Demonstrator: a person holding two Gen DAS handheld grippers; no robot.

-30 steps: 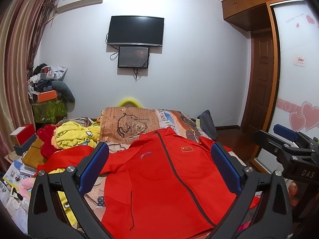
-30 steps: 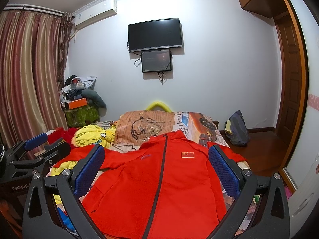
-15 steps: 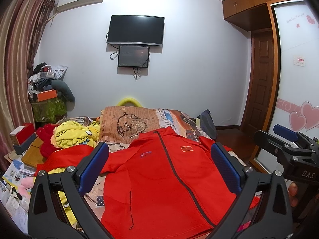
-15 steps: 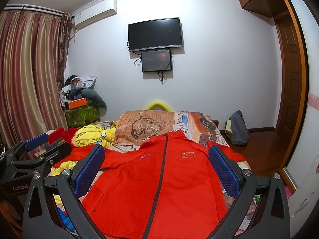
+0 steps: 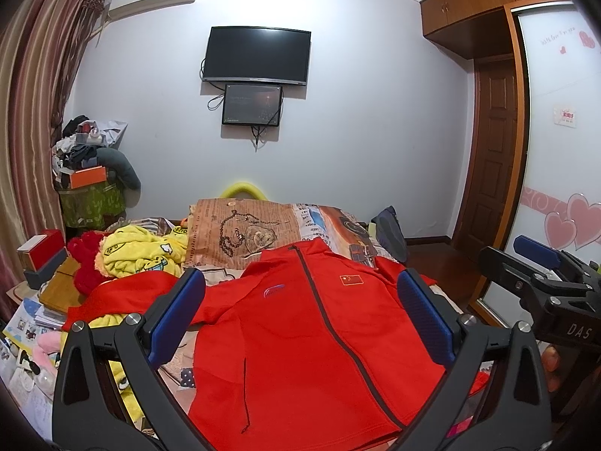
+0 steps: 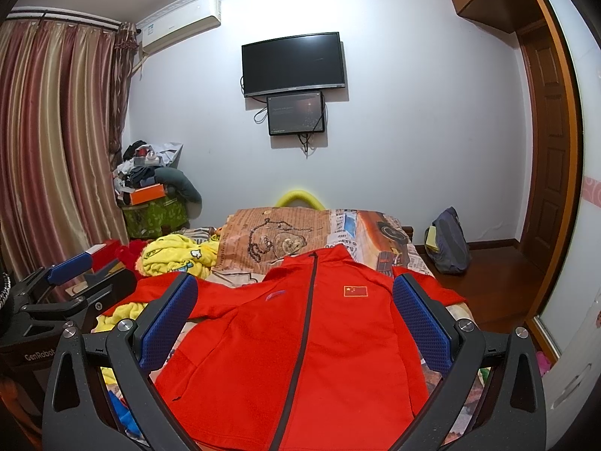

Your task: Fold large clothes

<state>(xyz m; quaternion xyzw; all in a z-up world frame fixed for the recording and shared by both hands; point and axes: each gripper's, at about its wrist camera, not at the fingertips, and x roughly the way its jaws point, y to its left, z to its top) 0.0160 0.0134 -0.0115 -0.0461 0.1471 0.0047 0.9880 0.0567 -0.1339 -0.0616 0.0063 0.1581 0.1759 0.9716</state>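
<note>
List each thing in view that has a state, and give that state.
red jacket: spread flat on the bed, front up, zipped shut, unfolded.
left gripper: open, empty.
right gripper: open, empty.
television: screen dark.
small screen: dimly lit.
yellow garment: crumpled.

The red jacket runs off the bottom edge in both views, so its hem cannot be seen. Its right sleeve is mostly hidden behind the blue pad of the left tool in the left view, and behind the pad of the right tool in the right view. The chest logo is too small to read. The bed is largely covered by clothes. The small wall screen shows dim text, unreadable. A hand below the right tool is only partly visible.
</note>
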